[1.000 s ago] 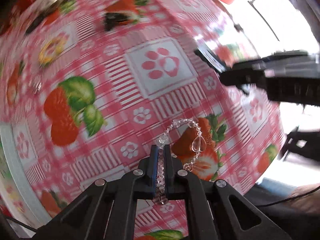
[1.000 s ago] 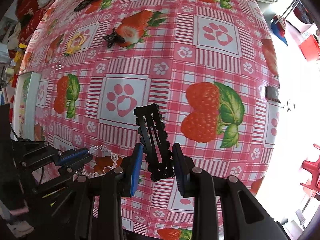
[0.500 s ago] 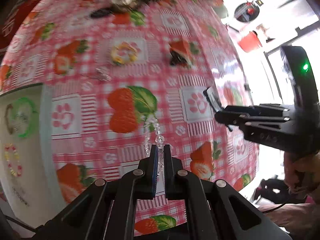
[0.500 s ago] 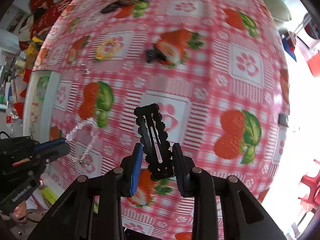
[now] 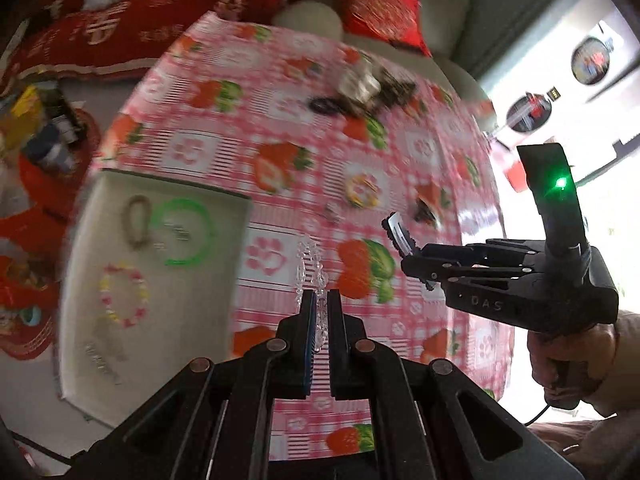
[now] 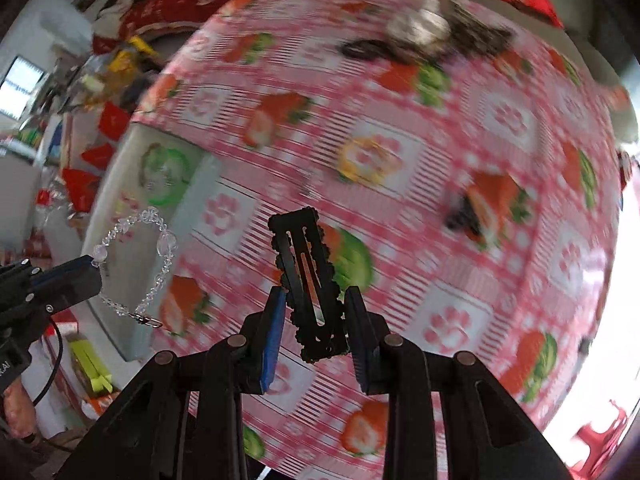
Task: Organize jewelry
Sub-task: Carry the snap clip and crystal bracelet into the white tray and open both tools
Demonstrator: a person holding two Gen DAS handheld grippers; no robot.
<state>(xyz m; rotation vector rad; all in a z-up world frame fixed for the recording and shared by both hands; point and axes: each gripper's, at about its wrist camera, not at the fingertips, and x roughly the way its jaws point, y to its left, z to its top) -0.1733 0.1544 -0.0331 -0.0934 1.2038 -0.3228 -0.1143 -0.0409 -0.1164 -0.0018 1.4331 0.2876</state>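
My left gripper (image 5: 321, 300) is shut on a clear crystal bead bracelet (image 5: 310, 268), held above the strawberry tablecloth just right of the white tray (image 5: 236, 240). The bracelet also shows in the right wrist view (image 6: 156, 248), hanging from the left gripper (image 6: 86, 270). My right gripper (image 6: 316, 300) is shut on a black scalloped hair clip (image 6: 308, 276), which sticks up between the fingers. In the left wrist view the right gripper (image 5: 404, 242) is to the right, with the clip's tip (image 5: 396, 228) showing. The tray holds a green bangle (image 5: 182, 232), a pastel bead bracelet (image 5: 122, 296) and a beige band (image 5: 138, 220).
On the cloth further back lie a yellow scrunchie (image 5: 362, 190), a black hair claw (image 5: 426, 210), a small silver piece (image 5: 332, 212) and a pile of dark and silver items (image 5: 360, 84). Red cushions (image 5: 380, 16) and clutter lie beyond the table.
Both grippers have swung left and lifted, bringing the tray into fuller view. The bracelet and the hair clip stay gripped.
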